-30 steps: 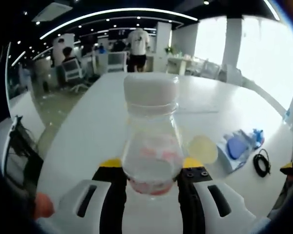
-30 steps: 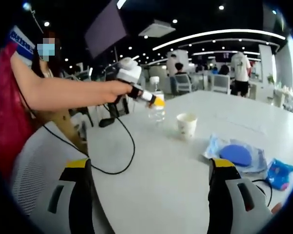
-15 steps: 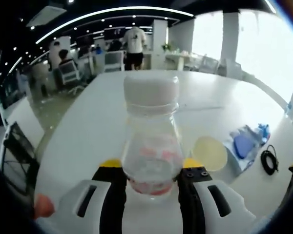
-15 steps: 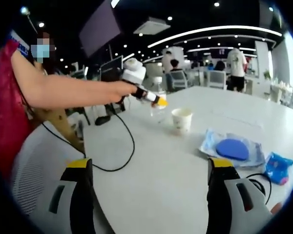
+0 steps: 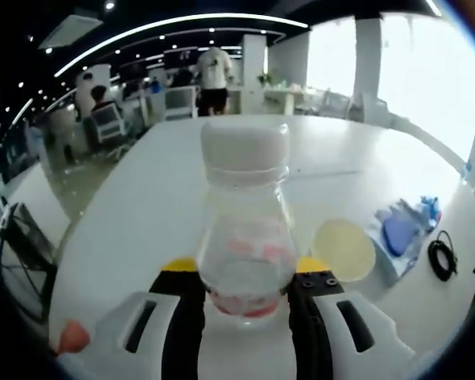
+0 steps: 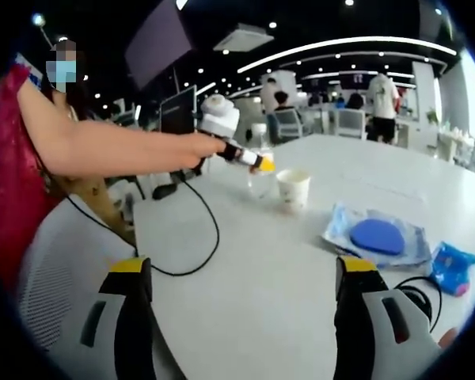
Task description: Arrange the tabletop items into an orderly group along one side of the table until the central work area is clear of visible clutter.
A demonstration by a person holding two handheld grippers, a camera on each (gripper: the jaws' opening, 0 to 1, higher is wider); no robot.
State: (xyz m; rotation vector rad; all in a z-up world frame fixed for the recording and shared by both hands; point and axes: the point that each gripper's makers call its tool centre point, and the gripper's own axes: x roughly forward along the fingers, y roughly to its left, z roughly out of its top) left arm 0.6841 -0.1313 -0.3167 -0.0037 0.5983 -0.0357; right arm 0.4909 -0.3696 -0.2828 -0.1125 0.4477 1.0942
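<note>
Bottle (image 5: 245,237) moved beside cup (image 5: 343,250), left tongs (image 5: 244,297) clamped.

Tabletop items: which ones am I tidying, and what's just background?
Job items:
clear bottle, clamped in the left gripper
paper cup
packet with blue disc
small blue packet
coiled black cable

Just around:
office chairs
people in the background

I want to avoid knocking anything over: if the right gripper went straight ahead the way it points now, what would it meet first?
Probably bare table at first. Between the open jaws of the right gripper, the nearest things ahead are the black cable, then the paper cup and the bottle held by the left gripper. Depth is uncertain.
</note>
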